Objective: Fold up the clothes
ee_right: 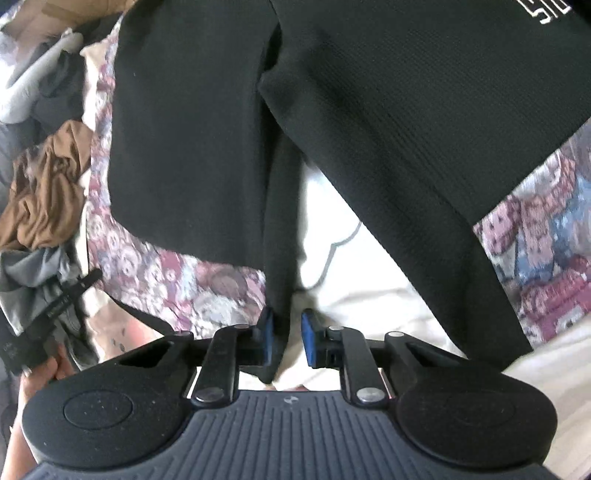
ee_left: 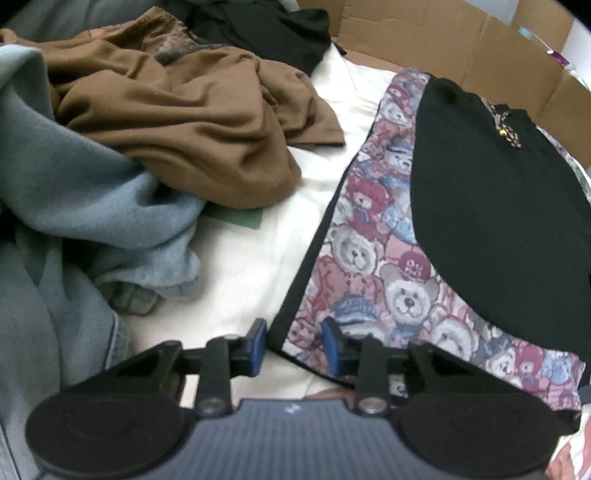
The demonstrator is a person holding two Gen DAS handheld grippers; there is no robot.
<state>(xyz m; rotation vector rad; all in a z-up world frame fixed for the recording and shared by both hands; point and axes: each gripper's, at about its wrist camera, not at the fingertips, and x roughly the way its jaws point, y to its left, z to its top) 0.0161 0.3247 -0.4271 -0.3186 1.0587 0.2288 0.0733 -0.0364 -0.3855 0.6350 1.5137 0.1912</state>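
Note:
A black garment [ee_left: 491, 206] lies spread on a teddy-bear print cloth [ee_left: 373, 258] over a white sheet [ee_left: 251, 258]. My left gripper [ee_left: 293, 345] is open, its blue pads either side of the print cloth's black-trimmed corner, holding nothing. In the right wrist view the black garment [ee_right: 388, 110] fills the upper frame, with white lettering at the top right. A narrow hanging strip of it [ee_right: 282, 258] runs down between my right gripper's [ee_right: 288, 338] blue pads. The jaws stand slightly apart; the strip rests against the left pad.
A crumpled brown garment [ee_left: 192, 122], a blue-grey fleece [ee_left: 74, 206] and dark clothes [ee_left: 266, 29] are piled at the left. A cardboard wall [ee_left: 461, 40] stands behind. A small green piece [ee_left: 240, 218] lies under the brown garment. A hand [ee_right: 40, 373] shows at the lower left.

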